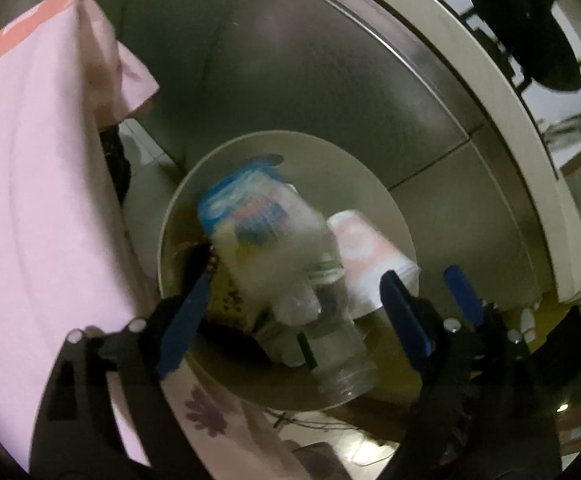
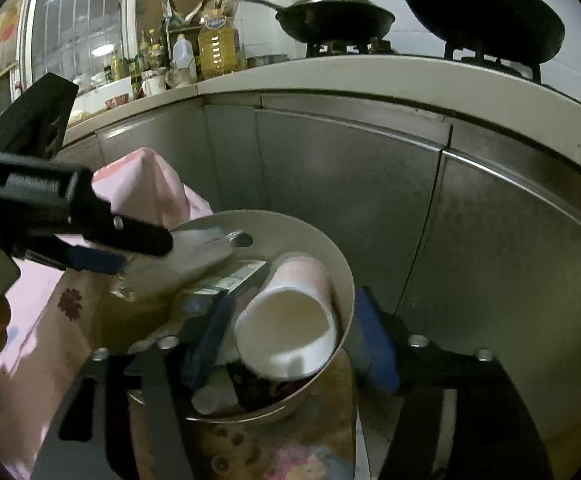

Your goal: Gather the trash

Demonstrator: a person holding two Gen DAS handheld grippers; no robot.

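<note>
A: Trash bin (image 1: 390, 200) is sitting on the floor against the steel cabinet front (image 1: 330, 80), below the counter edge (image 2: 330, 76), with a pink floral cloth (image 1: 50, 200) draped just beside its left rim.

B: Contents?

A: A clear plastic bottle (image 1: 290, 256) with a blue label is lying tilted across the bin mouth, neck toward the near rim. A pink and white foam cup (image 2: 290, 320) is resting on its side against the right inner wall, touching the rim.

B: Left gripper (image 1: 294, 312)?

A: Jaws are standing wide apart on either side of the bottle, neither pad pressing it that I can see. The bottle is blurred, so it is probably dropping or sliding in.

B: Right gripper (image 2: 290, 340)?

A: Also spread apart, straddling the bin's near right rim; one finger inside by the cup, the other outside the wall. Holding nothing.

B: Advice for this step?

A: Judgement only: keep the left jaws parted and lift straight up, clear of the rim, so the bottle is settling inside rather than catching and tipping out. Right gripper should avoid nudging the bin wall.
</note>
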